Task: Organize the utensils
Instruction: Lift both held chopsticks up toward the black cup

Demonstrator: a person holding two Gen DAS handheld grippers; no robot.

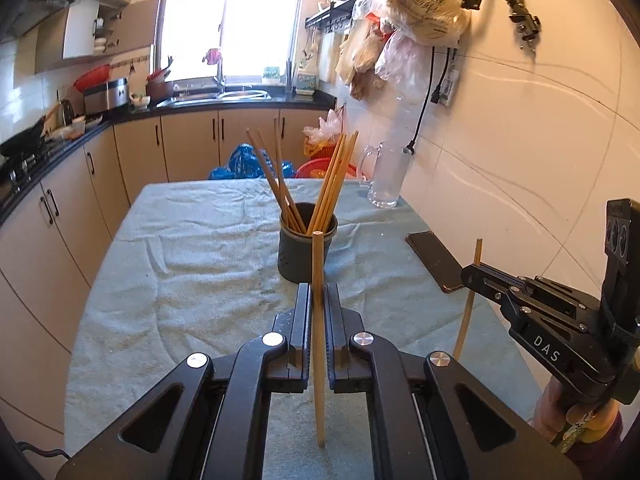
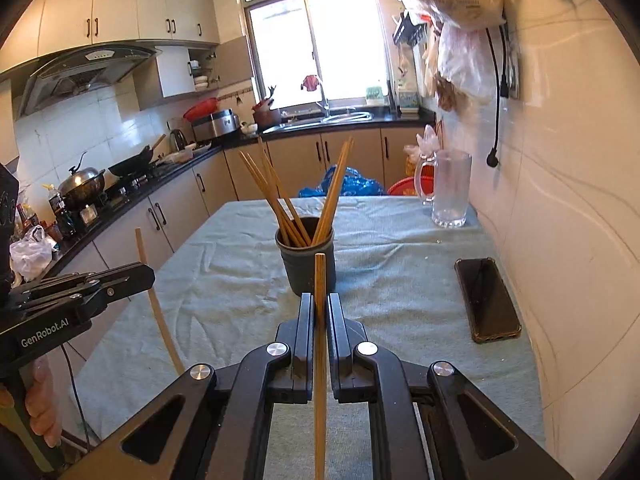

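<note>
A dark grey perforated holder [image 1: 307, 249] [image 2: 307, 256] stands in the middle of the table with several wooden chopsticks [image 1: 332, 184] [image 2: 272, 196] leaning in it. My left gripper [image 1: 318, 292] is shut on one upright chopstick [image 1: 318, 264], held just in front of the holder. My right gripper [image 2: 320, 300] is shut on another upright chopstick [image 2: 320, 280], also just short of the holder. Each gripper shows in the other's view, the right gripper [image 1: 470, 276] at the right and the left gripper [image 2: 146, 274] at the left, each with its chopstick.
The table has a green towel cover [image 1: 192, 264] [image 2: 400, 272]. A black phone [image 1: 436, 260] [image 2: 488, 300] lies at the right near the tiled wall. A glass mug [image 1: 386, 176] [image 2: 448, 188] stands at the far right corner. Kitchen counters run along the left.
</note>
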